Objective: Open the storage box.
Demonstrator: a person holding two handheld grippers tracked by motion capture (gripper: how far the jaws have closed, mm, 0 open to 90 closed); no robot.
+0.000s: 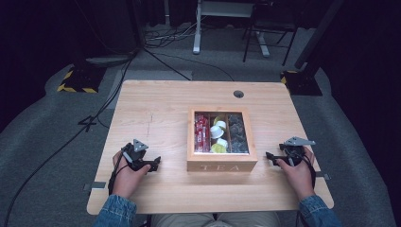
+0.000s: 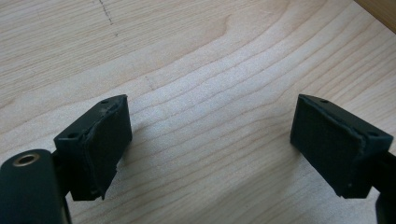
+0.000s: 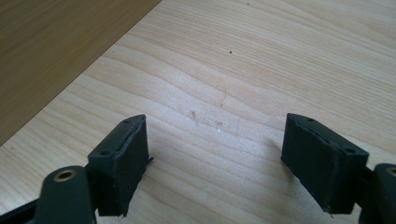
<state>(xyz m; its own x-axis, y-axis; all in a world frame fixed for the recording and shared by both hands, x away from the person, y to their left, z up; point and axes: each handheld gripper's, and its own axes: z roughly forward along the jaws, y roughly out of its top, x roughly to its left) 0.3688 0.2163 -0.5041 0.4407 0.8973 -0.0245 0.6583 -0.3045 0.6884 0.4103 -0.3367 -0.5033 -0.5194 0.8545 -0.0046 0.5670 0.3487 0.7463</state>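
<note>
Dark studio floor surrounds a wooden table [image 1: 156,109]; the tea box [image 1: 222,160] sits centre-near between both grippers. Left gripper [image 1: 153,163] and right gripper [image 1: 270,156] rest well apart from it, jaws spread and empty. An uneven two-sided squeeze could skid or tip the box.

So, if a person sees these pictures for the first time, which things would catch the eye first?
Most likely the wooden tea box in the middle of the table, with red packets, yellow and white capsules and dark pouches in its three compartments. Next, the left gripper and the right gripper, resting on the table either side of the box, jaws open and holding nothing.
</note>
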